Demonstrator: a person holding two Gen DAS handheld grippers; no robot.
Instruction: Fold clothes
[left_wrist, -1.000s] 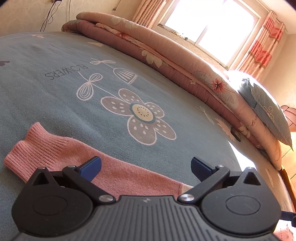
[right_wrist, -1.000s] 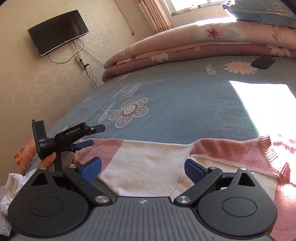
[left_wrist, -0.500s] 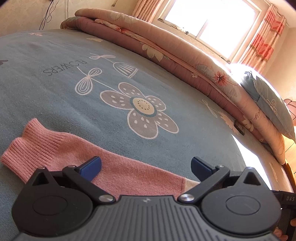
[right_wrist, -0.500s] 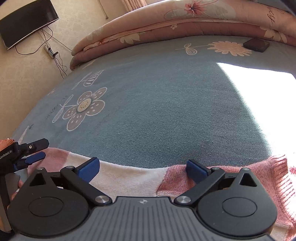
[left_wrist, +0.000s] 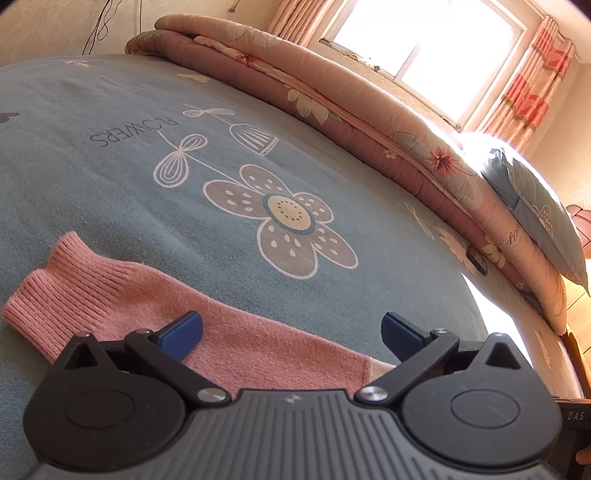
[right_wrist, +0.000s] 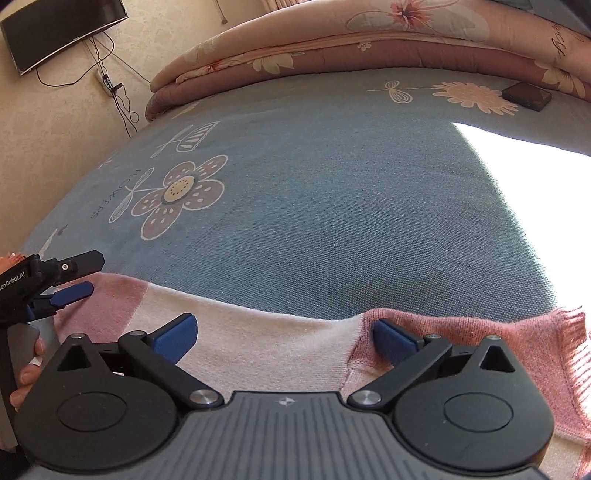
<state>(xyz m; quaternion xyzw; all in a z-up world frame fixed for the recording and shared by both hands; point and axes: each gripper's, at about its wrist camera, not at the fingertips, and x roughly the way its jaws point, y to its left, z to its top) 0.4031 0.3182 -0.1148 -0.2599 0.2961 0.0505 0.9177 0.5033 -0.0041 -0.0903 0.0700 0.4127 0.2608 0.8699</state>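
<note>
Here: bedspread (left_wrist: 110, 184) reads "FLOWERS"; left gripper (right_wrist: 74, 280) "enRobot.AI".

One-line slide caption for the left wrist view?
Open left gripper poised over the pink sweater sleeve lying flat on a blue flower-print bedspread, folded quilt behind.

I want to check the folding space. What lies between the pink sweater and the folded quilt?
Only bare blue bedsheet with printed flowers lies between the pink sweater and the folded quilt, seen in the right wrist view.
</note>
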